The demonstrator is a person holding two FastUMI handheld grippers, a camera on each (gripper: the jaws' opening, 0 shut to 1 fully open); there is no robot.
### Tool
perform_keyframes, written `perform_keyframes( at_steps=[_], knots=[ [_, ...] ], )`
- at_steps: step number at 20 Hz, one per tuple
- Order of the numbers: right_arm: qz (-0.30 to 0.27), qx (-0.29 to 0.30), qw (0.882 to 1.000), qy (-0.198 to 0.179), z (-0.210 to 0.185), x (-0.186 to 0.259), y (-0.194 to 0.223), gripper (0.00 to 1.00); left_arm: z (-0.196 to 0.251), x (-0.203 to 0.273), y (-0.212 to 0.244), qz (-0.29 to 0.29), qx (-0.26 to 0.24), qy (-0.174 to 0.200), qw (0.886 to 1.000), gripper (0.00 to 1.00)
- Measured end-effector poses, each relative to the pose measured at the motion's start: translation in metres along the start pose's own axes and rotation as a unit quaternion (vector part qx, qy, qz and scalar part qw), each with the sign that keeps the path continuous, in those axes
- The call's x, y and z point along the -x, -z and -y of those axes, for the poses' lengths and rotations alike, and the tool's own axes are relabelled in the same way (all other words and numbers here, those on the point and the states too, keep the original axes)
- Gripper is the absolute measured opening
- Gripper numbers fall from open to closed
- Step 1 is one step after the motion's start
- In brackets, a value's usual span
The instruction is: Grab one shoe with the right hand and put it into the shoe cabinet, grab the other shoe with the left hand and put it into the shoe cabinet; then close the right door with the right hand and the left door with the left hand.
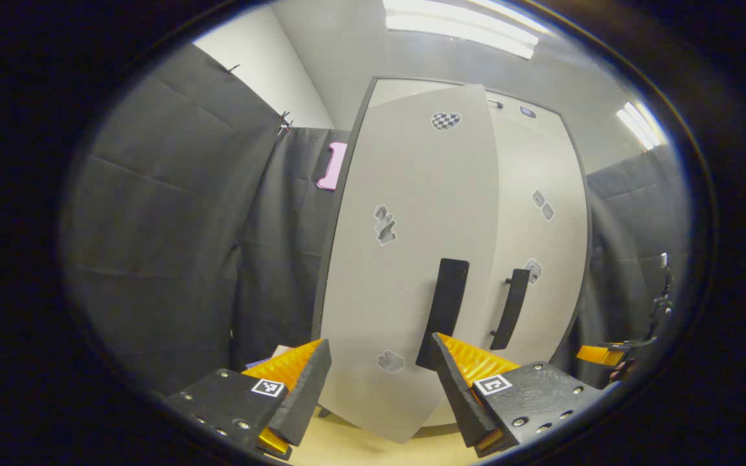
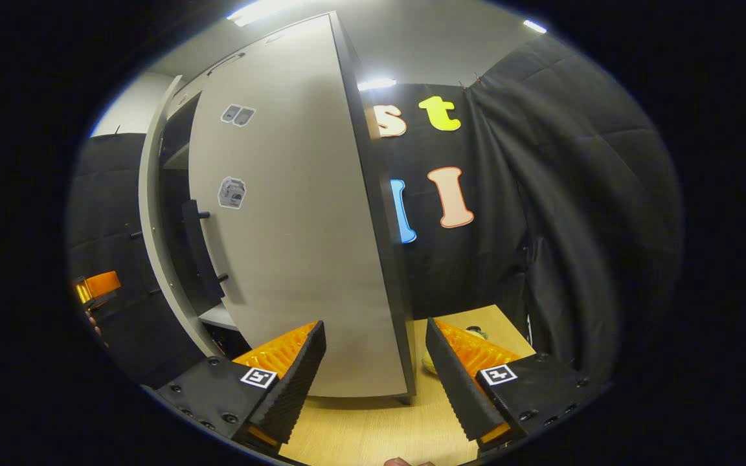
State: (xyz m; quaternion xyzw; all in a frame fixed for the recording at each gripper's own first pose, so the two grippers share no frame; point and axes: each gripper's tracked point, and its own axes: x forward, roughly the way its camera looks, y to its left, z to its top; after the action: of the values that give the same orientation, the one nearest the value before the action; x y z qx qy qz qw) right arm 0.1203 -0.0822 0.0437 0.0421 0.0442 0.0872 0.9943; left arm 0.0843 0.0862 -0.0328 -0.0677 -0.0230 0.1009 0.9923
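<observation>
The pale grey shoe cabinet (image 1: pixel 373 90) stands right ahead in the left gripper view. Its left door (image 1: pixel 405 226) hangs partly open, with its black handle (image 1: pixel 444 310) just beyond my open left gripper (image 1: pixel 379 388), which holds nothing. The right door (image 1: pixel 541 246) lies flat against the cabinet, its handle (image 1: pixel 512 307) beside the gap. In the right gripper view my right gripper (image 2: pixel 376 369) is open and empty, close to the lower outer corner of the right door (image 2: pixel 295 246). The left door (image 2: pixel 153 226) shows edge-on, with a dark gap and a shelf (image 2: pixel 217 317) behind it.
The cabinet stands on a light wooden floor (image 2: pixel 373 421). Black cloth walls close in on both sides. A small pale object (image 2: pixel 476 333) lies on the floor behind the cabinet's right side. The right gripper (image 1: pixel 599 355) shows at the far right, the left gripper (image 2: pixel 98 285) at the far left.
</observation>
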Motion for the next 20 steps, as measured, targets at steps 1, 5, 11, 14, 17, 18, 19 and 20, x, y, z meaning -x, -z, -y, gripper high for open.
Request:
perform_keyframes(
  at_steps=[1, 5, 11, 14, 17, 18, 19, 20],
  knots=[
    [0.008, 0.006, 1.0, 0.008, -0.004, 0.004, -0.006, 0.98, -0.006, 0.002, -0.007, 0.011, 0.002, 0.001, 1.0, 0.86],
    [0.027, 0.013, 0.999, 0.036, -0.023, 0.02, -0.025, 0.98, -0.037, 0.002, -0.014, 0.013, -0.036, -0.001, 0.999, 0.9],
    [0.033, 0.046, 0.997, 0.059, -0.043, 0.041, -0.024, 0.98, -0.054, 0.008, 0.005, -0.004, -0.036, 0.016, 0.999, 0.9],
    [0.039, 0.043, 0.996, 0.072, -0.044, 0.056, -0.019, 0.98, -0.063, 0.018, 0.008, -0.007, -0.038, 0.014, 0.999, 0.9],
    [0.035, 0.036, 0.996, 0.078, -0.045, 0.07, -0.006, 0.98, -0.068, 0.027, 0.008, -0.006, -0.055, 0.016, 0.998, 0.89],
    [0.034, 0.034, 0.996, 0.079, -0.045, 0.075, 0.0, 0.98, -0.07, 0.029, 0.011, -0.007, -0.059, 0.015, 0.998, 0.9],
    [0.031, 0.032, 0.996, 0.08, -0.047, 0.081, 0.008, 0.98, -0.072, 0.031, 0.015, -0.009, -0.061, 0.01, 0.998, 0.9],
    [0.026, 0.03, 0.996, 0.079, -0.048, 0.084, 0.016, 0.98, -0.081, 0.035, 0.02, -0.013, -0.066, -0.009, 0.998, 0.9]
  ],
)
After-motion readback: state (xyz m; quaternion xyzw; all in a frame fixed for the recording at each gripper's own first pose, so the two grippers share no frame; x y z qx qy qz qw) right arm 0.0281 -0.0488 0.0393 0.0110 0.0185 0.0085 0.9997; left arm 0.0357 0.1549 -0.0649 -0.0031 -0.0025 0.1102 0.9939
